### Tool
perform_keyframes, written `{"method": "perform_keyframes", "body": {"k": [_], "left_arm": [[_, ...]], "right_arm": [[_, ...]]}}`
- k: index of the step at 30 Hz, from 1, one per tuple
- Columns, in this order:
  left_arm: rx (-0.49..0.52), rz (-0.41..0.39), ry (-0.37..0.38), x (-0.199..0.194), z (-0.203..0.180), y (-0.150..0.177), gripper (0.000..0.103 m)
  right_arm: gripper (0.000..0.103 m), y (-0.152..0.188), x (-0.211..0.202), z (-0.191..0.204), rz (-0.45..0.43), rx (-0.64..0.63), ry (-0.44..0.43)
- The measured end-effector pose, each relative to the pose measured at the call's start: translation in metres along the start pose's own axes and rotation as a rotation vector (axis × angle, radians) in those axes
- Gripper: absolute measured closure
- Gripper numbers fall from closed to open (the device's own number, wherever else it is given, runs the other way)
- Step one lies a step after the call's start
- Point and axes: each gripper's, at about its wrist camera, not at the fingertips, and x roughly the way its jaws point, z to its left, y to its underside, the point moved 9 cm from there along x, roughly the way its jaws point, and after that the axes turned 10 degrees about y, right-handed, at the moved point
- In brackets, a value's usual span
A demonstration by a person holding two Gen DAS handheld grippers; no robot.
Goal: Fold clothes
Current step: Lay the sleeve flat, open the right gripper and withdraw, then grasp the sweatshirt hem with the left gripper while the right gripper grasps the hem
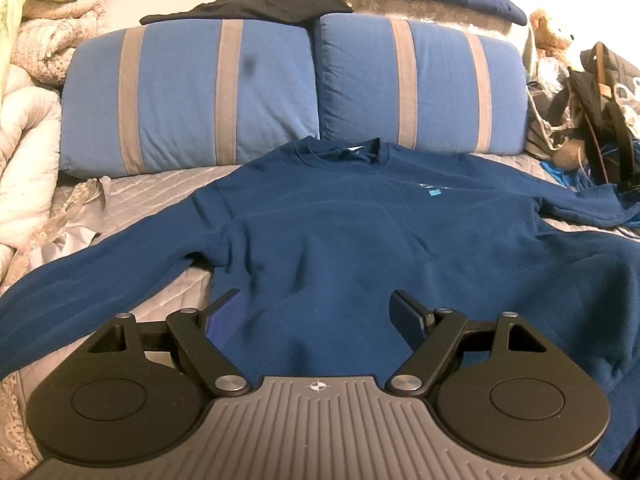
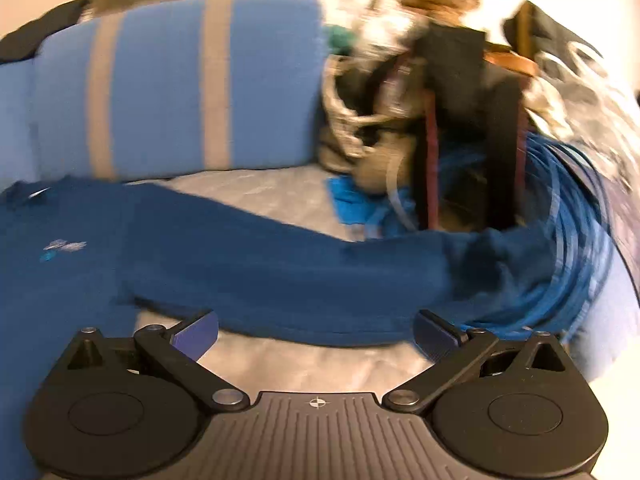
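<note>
Fingers [image 1: 224,320] of both grippers wide, empty; blue sweater [image 1: 340,232] flat, right-wrist view blurred

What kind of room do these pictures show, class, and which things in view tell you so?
Most likely a bedroom, seen from over a bed. Two blue striped pillows lie at the head of a quilted bed cover, a sweater is spread flat on it, and a teddy bear sits among clutter at one side.

Right gripper [image 2: 316,330] hangs wide open over the bed [image 2: 304,364], blue sweater's sleeve [image 2: 280,272] stretched just beyond both fingertips, striped pillow [image 2: 168,92] ahead-left, blurry bags [image 2: 452,120] and blue cable [image 2: 568,240] ahead-right.
</note>
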Motion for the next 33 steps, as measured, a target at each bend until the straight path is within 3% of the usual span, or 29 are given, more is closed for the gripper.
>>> {"method": "perform_keyframes", "body": {"k": [7, 11, 17, 22, 30, 33], "left_arm": [[-0.008, -0.036, -0.014, -0.007, 0.001, -0.001, 0.024], [-0.02, -0.121, -0.09, -0.026, 0.005, -0.005, 0.024], [0.007, -0.156, -0.123, -0.052, 0.009, -0.006, 0.024], [-0.05, -0.131, -0.079, -0.076, 0.023, -0.001, 0.024], [-0.267, -0.028, 0.043, -0.094, 0.057, 0.029, 0.025], [-0.287, -0.002, 0.084, -0.094, 0.053, 0.037, 0.036]], "right_arm": [[0.0, -0.002, -0.029, 0.046, -0.007, -0.044, -0.109], [0.0, 0.003, -0.042, 0.061, -0.005, -0.06, -0.164], [0.0, 0.012, -0.07, 0.072, -0.009, -0.084, -0.263], [0.001, 0.021, -0.093, 0.068, 0.008, -0.069, -0.391], [0.011, 0.052, -0.12, 0.05, 0.101, 0.019, -0.587], [0.019, 0.071, -0.129, 0.051, 0.143, 0.032, -0.656]]}}
